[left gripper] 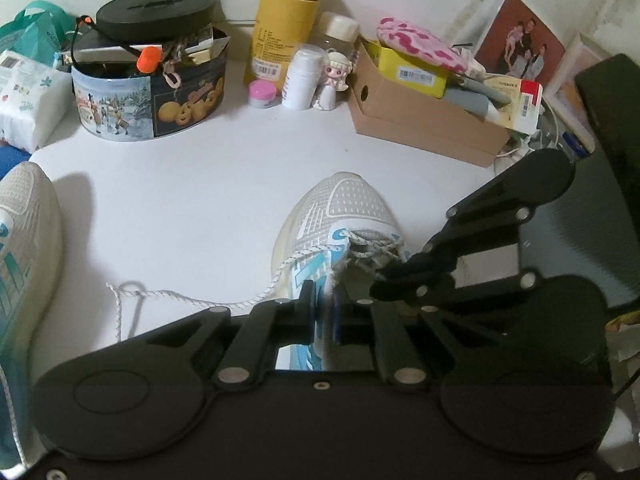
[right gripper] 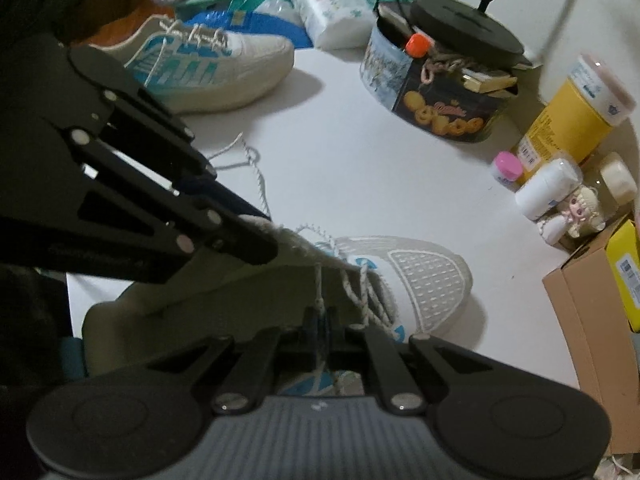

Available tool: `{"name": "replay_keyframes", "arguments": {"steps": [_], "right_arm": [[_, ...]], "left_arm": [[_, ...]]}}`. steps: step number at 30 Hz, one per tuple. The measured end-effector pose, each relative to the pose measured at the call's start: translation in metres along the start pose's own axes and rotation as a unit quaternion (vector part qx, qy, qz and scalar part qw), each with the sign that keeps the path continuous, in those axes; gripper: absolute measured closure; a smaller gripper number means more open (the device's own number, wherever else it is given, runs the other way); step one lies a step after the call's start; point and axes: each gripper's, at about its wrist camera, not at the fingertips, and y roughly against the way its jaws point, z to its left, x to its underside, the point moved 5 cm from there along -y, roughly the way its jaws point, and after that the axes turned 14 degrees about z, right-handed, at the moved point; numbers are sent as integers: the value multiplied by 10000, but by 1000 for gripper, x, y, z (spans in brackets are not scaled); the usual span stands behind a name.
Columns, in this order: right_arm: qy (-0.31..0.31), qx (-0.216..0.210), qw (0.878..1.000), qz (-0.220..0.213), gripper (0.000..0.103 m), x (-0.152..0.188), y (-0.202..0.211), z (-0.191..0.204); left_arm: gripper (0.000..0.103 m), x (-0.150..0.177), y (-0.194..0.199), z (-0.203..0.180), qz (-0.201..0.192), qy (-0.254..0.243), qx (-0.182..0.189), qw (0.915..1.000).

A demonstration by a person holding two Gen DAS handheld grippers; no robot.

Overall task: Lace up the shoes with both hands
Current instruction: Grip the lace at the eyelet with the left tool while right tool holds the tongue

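Two grippers at sneaker [right gripper: 420, 280], mid-lacing.
R gripper [right gripper: 320, 320] pinches lace [right gripper: 318, 280]; L gripper [left gripper: 324, 300] clamps tongue edge, steadying shoe.

One shoe [left gripper: 340, 216] sits mid-desk [left gripper: 200, 200], its lace [left gripper: 180, 296] trailing off to the left. A second shoe [left gripper: 24, 240] lies further left. Behind them, along the wall, stand a biscuit tin [left gripper: 148, 100], bottles [left gripper: 284, 28] and a cardboard box [left gripper: 424, 120].
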Motion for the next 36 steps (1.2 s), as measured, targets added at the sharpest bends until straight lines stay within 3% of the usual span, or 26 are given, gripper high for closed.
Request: {"name": "replay_keyframes", "arguments": {"steps": [14, 27, 36], "right_arm": [[-125, -20, 9997, 200, 99, -4, -10, -4], [-233, -34, 9996, 133, 99, -5, -9, -4], [-178, -15, 9998, 118, 99, -5, -8, -4]], "left_arm": [[97, 3, 1, 0, -22, -165, 8, 9999], [97, 9, 1, -18, -145, -999, -454, 9939], [97, 9, 2, -19, -172, -1058, -527, 9928]]}}
